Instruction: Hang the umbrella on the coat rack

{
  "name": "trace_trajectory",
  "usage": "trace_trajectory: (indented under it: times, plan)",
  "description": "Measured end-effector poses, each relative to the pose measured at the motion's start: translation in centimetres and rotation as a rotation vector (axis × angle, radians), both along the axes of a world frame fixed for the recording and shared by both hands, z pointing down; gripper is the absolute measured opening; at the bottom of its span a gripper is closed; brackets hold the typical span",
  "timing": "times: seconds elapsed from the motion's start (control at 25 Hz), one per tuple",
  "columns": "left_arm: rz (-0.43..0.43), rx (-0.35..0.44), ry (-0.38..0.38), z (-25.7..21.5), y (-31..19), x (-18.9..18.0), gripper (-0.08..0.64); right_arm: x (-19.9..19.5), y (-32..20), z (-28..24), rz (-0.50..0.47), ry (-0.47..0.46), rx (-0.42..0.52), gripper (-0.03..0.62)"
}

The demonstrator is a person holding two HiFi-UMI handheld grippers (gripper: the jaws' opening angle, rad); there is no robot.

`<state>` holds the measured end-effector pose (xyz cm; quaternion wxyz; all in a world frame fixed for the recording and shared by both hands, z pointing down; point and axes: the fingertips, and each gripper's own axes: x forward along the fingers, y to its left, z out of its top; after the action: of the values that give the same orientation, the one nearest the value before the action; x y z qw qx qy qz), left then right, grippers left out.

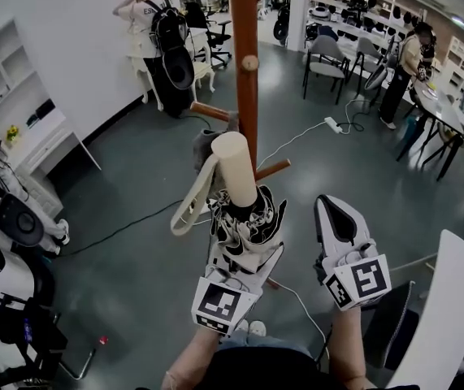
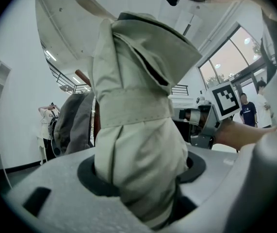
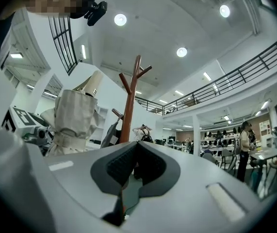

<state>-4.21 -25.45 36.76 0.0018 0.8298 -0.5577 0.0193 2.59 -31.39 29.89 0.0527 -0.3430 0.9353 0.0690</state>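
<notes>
The folded cream umbrella (image 1: pixel 246 218) stands upright just in front of the brown wooden coat rack (image 1: pixel 245 80), its pale handle (image 1: pixel 236 169) pointing up beside the pole and its wrist strap (image 1: pixel 189 205) looping out to the left. The left gripper (image 1: pixel 244 246) is clenched around the bundled canopy, which fills the gap between its jaws in the left gripper view. To the right, the right gripper (image 1: pixel 333 218) hovers apart from the umbrella with its jaws pressed together on nothing, above the dark grey floor (image 1: pixel 134 185).
</notes>
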Motion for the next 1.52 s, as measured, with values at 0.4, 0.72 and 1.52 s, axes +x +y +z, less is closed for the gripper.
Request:
trace_trajectory:
  times: [0.4,0.72,1.52]
  plan:
    - [0.092,0.049,-0.047,-6.1,-2.3,2.2,0.287,0.0,-0.7,-6.7,0.009,-0.007,0.083,0.006]
    - [0.17,0.044,-0.047,-9.5,-5.4,3.6,0.287,1.1,-2.7,-9.9,0.037,-0.011,0.121,0.006]
    - [0.254,0.046,-0.083,-10.4,-8.5,3.5,0.287,-1.2,-4.4,-10.5,0.043,-0.015,0.177,0.006]
